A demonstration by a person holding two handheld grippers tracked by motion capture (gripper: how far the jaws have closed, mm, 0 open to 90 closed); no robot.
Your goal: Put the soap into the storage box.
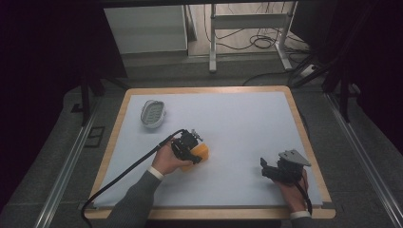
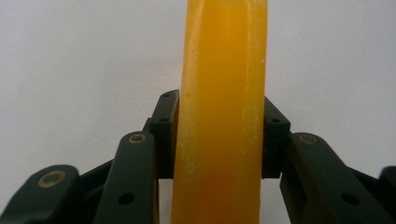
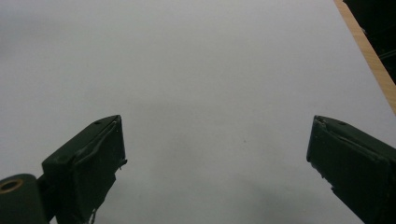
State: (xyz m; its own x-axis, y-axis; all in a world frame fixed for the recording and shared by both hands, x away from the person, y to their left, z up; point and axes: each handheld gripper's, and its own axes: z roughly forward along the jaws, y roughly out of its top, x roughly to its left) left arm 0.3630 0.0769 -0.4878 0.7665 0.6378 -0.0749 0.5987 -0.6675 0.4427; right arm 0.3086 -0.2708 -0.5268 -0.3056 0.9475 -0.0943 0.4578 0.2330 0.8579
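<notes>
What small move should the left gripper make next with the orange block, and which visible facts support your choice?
Probably a short lift straight up. The left gripper is shut on the orange block, with its fingers pressed on both sides while the block sits on the white table. The grey soap dish beyond looks a likely place for it.

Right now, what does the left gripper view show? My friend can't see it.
A yellow-orange soap-like bar stands upright, squeezed between the two black pads of the left gripper. Behind it lies a plain pale table mat.
</notes>
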